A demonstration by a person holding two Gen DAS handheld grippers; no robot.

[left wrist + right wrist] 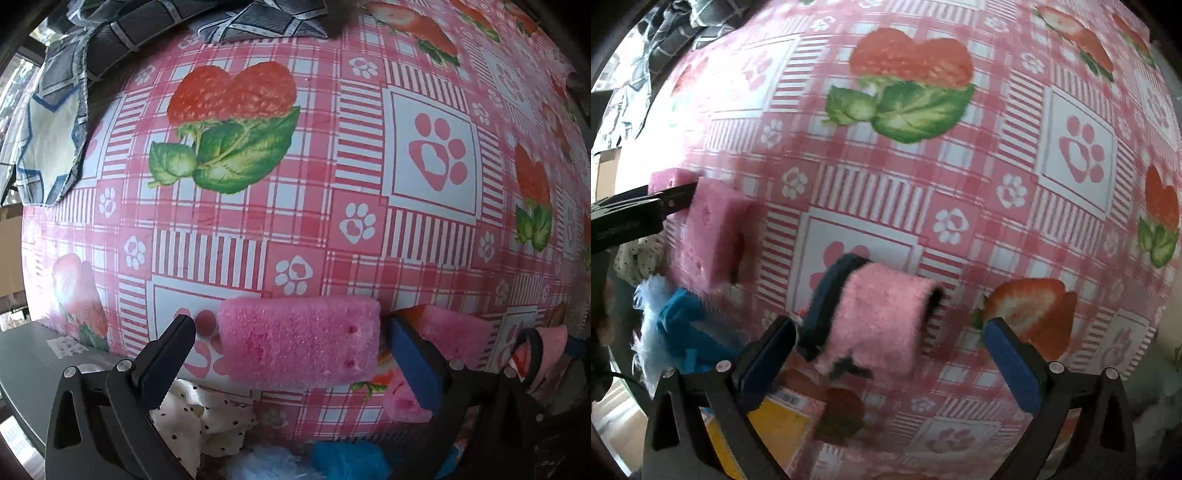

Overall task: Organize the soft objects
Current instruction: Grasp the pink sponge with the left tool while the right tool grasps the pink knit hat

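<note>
A pink sponge [299, 343] lies crosswise between the fingers of my left gripper [290, 328], which is open; a gap shows at the left fingertip [183, 326]. A second pink sponge [456, 334] sits just outside the blue right pad [413, 365]. In the right wrist view, pink sponge [709, 236] shows beside a black finger [674, 199] of the left gripper. My right gripper [888, 325] is open around a fuzzy pink cloth with a dark band [882, 317], with space on both sides.
A pink strawberry-and-paw tablecloth [332, 166] covers the table. Dark patterned fabric [110, 33] lies at the far left. White polka-dot cloth [199, 417] and blue fluffy items [679, 325] sit below the grippers. A yellow object [775, 424] lies under the right gripper.
</note>
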